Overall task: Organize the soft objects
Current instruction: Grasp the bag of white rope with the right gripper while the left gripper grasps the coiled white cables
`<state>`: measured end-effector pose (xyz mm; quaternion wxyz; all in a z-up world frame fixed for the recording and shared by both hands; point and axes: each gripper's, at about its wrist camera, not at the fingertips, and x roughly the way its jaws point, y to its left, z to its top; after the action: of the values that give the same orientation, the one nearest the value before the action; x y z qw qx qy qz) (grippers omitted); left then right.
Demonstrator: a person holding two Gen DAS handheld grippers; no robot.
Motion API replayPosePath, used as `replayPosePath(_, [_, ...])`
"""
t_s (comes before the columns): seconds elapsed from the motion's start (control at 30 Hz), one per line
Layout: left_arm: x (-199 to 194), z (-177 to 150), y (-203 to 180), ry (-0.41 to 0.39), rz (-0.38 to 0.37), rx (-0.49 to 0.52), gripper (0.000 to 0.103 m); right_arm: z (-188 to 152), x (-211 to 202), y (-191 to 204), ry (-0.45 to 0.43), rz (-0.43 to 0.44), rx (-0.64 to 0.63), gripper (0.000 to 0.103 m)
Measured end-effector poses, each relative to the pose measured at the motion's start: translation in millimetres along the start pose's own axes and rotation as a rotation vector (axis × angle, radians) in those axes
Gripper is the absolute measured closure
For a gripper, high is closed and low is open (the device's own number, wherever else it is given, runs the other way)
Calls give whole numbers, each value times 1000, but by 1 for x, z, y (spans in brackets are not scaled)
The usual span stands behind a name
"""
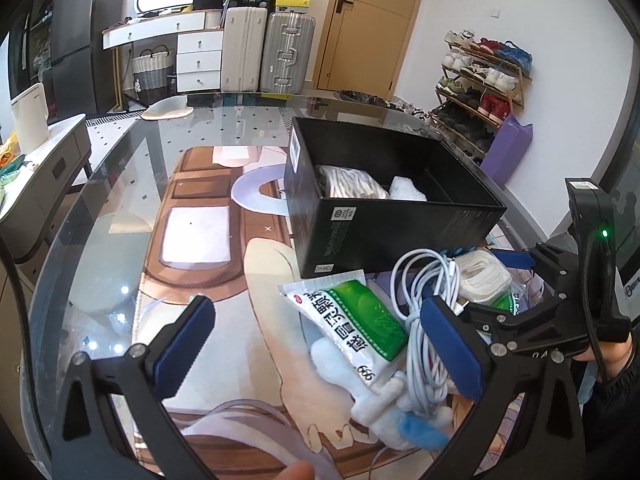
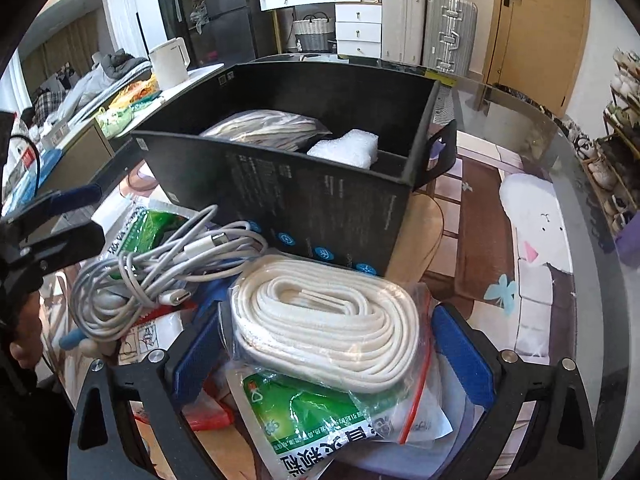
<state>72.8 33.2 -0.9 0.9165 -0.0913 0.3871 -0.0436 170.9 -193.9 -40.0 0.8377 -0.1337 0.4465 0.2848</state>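
Note:
A black box stands on the glass table; it also shows in the right wrist view. It holds a bagged cord bundle and white bubble wrap. In front lies a pile: a green medicine packet, a tangled white cable, a white and blue plush. My right gripper is open, its jaws on either side of a bagged white rope coil resting on another green packet. My left gripper is open over the pile.
A printed mat lies under the glass. Suitcases, white drawers and a door stand at the back. A shoe rack is at the right. A side counter with a kettle is at the left.

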Motion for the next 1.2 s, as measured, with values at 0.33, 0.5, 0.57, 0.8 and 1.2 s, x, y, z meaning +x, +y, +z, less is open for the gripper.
replayPosePath(0.33, [2, 1, -1, 1, -7, -4, 0, -10, -10, -1, -41, -3, -14, 34])
replayPosePath(0.5, [-2, 0, -5, -2, -15, 8, 0, -20, -23, -2, -75, -7, -12, 40])
replayPosePath(0.57, [-3, 0, -9, -3, -26, 18, 0, -23, -31, -2, -99, -1, -9, 40])
replayPosePath(0.8, [-3, -3, -28, 0, -40, 80, 0, -34, -54, -5, -149, -12, -17, 40])
replayPosePath(1.2, [0, -5, -64, 31, -176, 212, 31, -45, -69, -10, -180, -28, 10, 40])
